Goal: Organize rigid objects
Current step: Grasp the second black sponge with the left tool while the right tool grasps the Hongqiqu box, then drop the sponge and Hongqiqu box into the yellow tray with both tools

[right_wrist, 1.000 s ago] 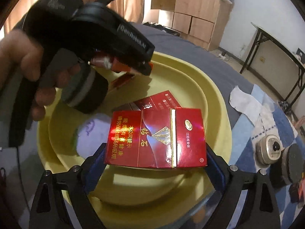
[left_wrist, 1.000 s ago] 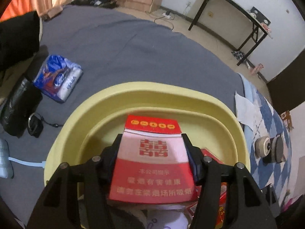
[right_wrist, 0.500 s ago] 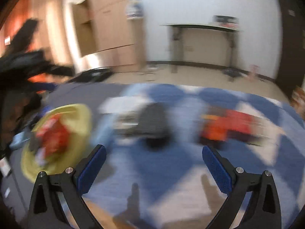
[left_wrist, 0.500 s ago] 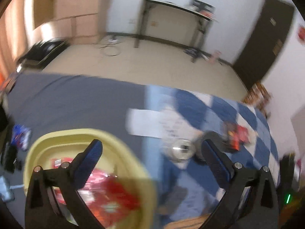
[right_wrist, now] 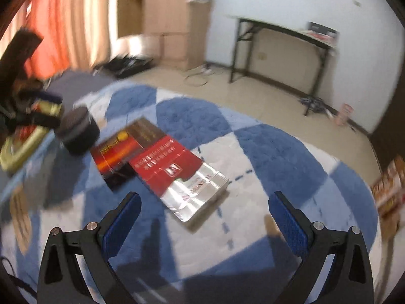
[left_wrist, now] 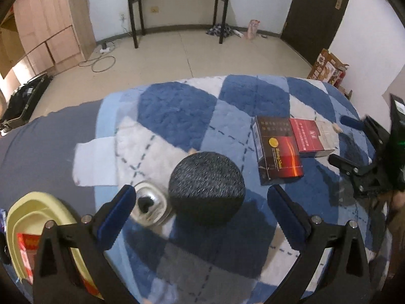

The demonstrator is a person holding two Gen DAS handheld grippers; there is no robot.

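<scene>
Two pairs of jaws stand spread and empty: the left gripper has the round dark speaker lying between them on the checked blanket, while the right gripper faces the red-and-silver box lying slantwise just ahead.

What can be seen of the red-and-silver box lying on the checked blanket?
The red-and-silver box is a flat rectangular carton, glossy like printed card, red with white lettering at one end and reflective silver at the other. It lies flat on the blue-and-white checked blanket, apparently closed. One long side meets or slightly overlaps the dark box beside it. No fingers touch it; it lies ahead of the open right gripper.
</scene>
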